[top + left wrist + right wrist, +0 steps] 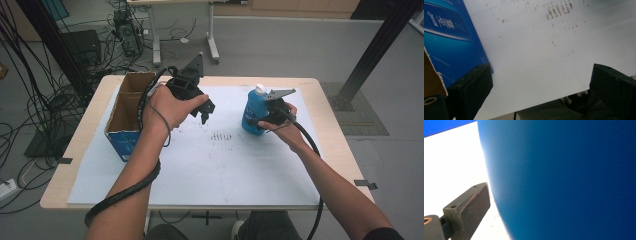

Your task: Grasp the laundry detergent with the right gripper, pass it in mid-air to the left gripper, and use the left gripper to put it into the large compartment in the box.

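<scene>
We have the right gripper (pixel 261 121) closing around the blue bottle (pixel 252 114) at three o'clock on the white mat (pixel 225 170), grip unconfirmed, left gripper (pixel 206 111) open and empty; next, lift toward the cardboard box (pixel 125 112) at nine o'clock.

Smooth plastic bottle (pixel 254 114); matt cardboard box (pixel 126 114).

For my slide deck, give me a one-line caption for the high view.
Right gripper at a blue plastic bottle; left gripper open beside an open cardboard box.
</scene>
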The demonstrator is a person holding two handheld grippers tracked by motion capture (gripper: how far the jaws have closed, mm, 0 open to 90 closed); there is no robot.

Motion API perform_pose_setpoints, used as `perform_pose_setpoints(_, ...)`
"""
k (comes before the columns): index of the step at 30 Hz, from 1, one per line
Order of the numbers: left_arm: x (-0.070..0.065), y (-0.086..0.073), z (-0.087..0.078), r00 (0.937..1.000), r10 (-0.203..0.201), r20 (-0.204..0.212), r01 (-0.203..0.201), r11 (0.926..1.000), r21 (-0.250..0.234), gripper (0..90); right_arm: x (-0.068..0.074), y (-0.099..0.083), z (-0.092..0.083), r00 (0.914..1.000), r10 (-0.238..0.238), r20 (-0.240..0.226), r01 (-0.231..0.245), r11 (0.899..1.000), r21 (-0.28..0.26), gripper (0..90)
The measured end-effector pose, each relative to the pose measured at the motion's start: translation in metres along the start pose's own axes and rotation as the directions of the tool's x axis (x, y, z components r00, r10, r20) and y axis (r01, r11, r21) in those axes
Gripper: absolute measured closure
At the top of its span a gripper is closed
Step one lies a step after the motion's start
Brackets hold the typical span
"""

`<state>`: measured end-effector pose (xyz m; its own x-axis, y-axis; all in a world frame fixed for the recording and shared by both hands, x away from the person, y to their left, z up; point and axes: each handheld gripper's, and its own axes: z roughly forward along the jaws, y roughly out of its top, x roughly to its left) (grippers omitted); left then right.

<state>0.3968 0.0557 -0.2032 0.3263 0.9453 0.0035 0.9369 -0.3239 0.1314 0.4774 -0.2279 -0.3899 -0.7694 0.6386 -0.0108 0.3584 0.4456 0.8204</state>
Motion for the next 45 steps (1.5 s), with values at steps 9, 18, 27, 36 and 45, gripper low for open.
perform_pose_setpoints(9, -0.0004, -0.0001, -0.0014, 1.0, 0.003, 0.001, -0.003, 1.0, -0.004, 5.2, 0.0013, 0.0011, -0.0001, 1.0, -0.007, -0.002, 0.007, 1.0, -0.004, 2.4)
perform_pose_setpoints(18, 0.001, -0.001, -0.0015, 1.0, 0.001, 0.001, -0.001, 1.0, -0.004, 5.2, 0.0021, 0.0013, 0.0005, 1.0, -0.004, -0.006, 0.004, 1.0, -0.001, 2.4)
perform_pose_setpoints(27, 0.0004, -0.0006, -0.0028, 1.0, 0.003, -0.001, -0.003, 1.0, -0.005, 5.2, 0.0024, 0.0016, 0.0005, 1.0, -0.005, -0.007, 0.005, 1.0, -0.002, 2.4)
perform_pose_setpoints(36, 0.0007, -0.0011, -0.0033, 1.0, 0.001, -0.002, -0.001, 1.0, -0.003, 5.2, 0.0028, 0.002, 0.0004, 0.9999, -0.01, -0.009, 0.01, 1.0, -0.002, 2.5)
perform_pose_setpoints(45, 0.0, -0.0009, -0.0041, 1.0, 0.003, -0.003, -0.003, 1.0, -0.004, 5.2, 0.0037, 0.0022, 0.0007, 0.9998, -0.013, -0.013, 0.013, 1.0, 0.002, 2.7)
